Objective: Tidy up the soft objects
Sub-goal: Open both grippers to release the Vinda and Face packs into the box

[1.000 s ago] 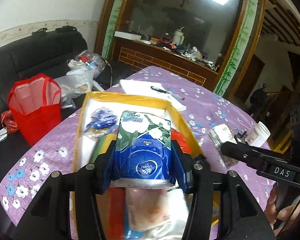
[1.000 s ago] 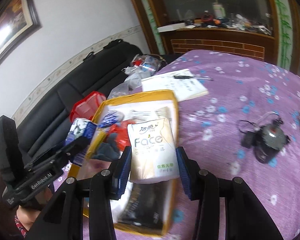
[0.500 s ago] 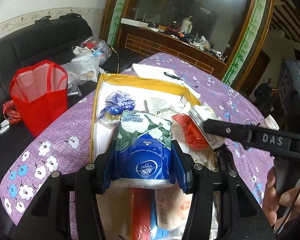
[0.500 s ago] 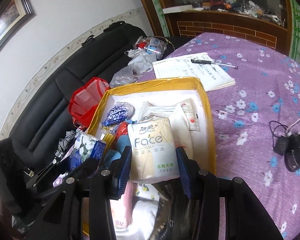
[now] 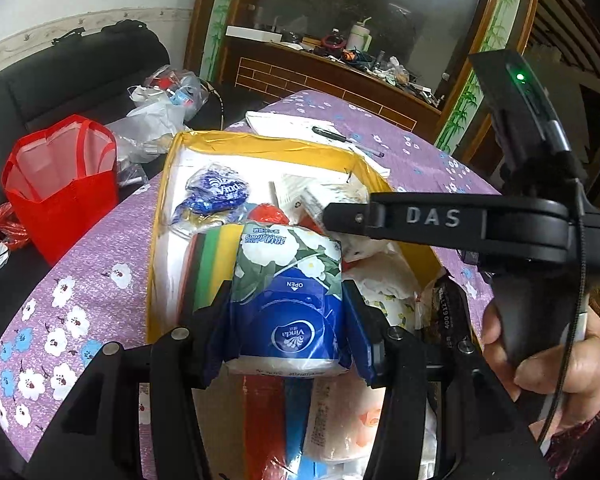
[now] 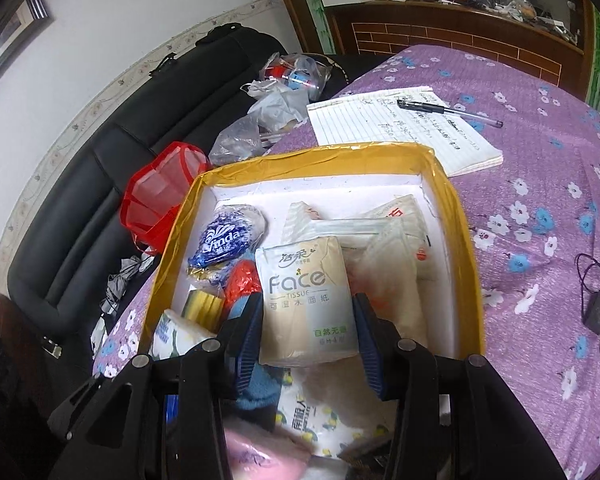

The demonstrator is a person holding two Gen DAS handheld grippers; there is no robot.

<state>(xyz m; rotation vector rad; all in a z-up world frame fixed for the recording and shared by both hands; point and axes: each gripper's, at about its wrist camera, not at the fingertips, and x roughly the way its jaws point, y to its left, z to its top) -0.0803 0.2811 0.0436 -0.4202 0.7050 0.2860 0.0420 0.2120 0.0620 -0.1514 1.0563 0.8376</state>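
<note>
the left gripper (image 5: 286, 316) pinches a blue floral soft tissue pack (image 5: 288, 284), long axis pointing ahead, right above the yellow-rimmed cardboard box (image 5: 260, 145). the right gripper (image 6: 308, 320) clamps a beige "face" tissue pack (image 6: 306, 300) over the same box (image 6: 320, 154); heaped packets below leave little free floor.

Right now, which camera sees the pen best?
The right wrist view: the pen lies in full sight on the notepad. In the left wrist view the pen is small and far behind the yellow box.
</note>
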